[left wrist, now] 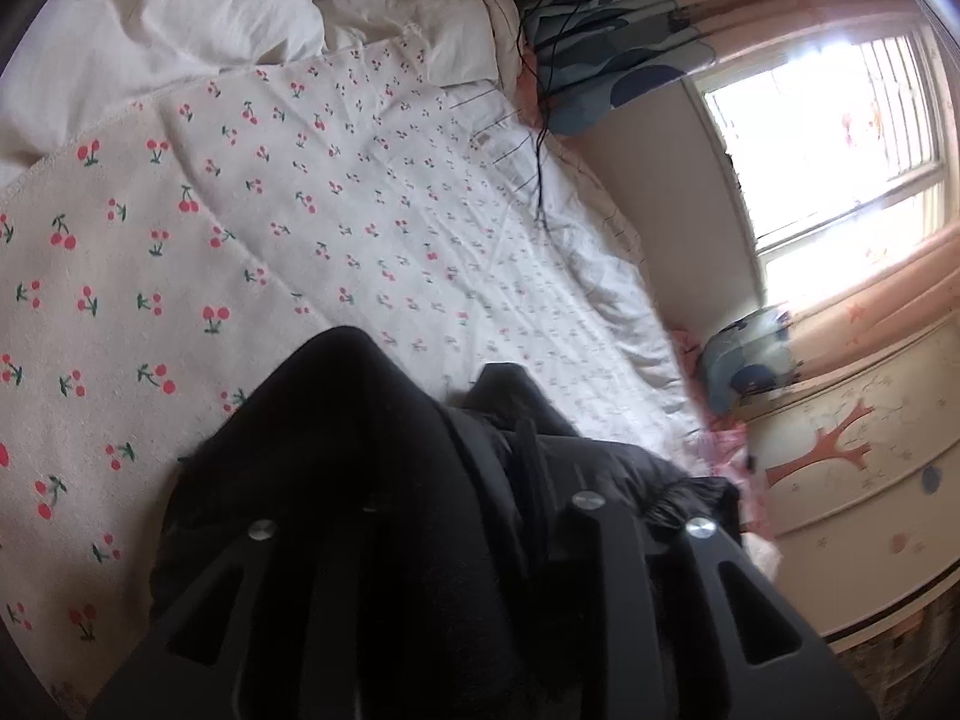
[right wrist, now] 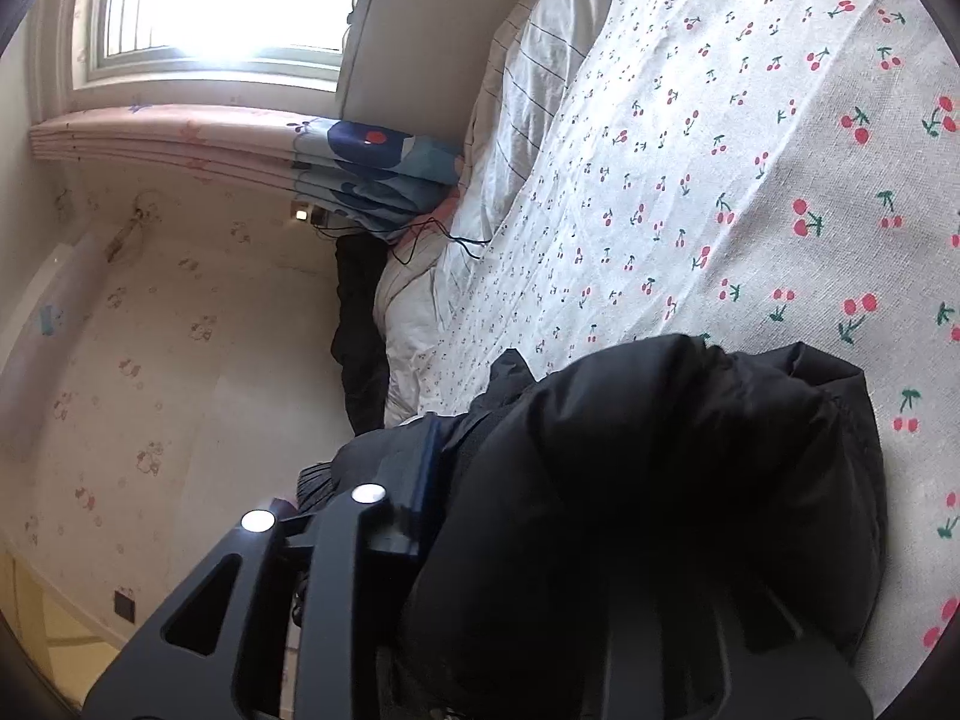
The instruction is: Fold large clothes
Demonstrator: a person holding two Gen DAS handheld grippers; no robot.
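Black padded jacket [left wrist: 336, 480] bunched on the cherry-print blanket [left wrist: 180, 276] spread over the bed [right wrist: 540, 60]. Left gripper [left wrist: 480, 516] low over the jacket, dark cloth heaped across and between its fingers; cannot tell whether the pads press on it. Right gripper [right wrist: 510, 540] likewise half buried, one finger [right wrist: 336, 570] bare, the other hidden beneath the jacket; grip not readable either. White pillow [left wrist: 180, 12] at the head of the bed. Window [right wrist: 240, 0] and curtain [right wrist: 360, 156] beyond. No containers in sight.
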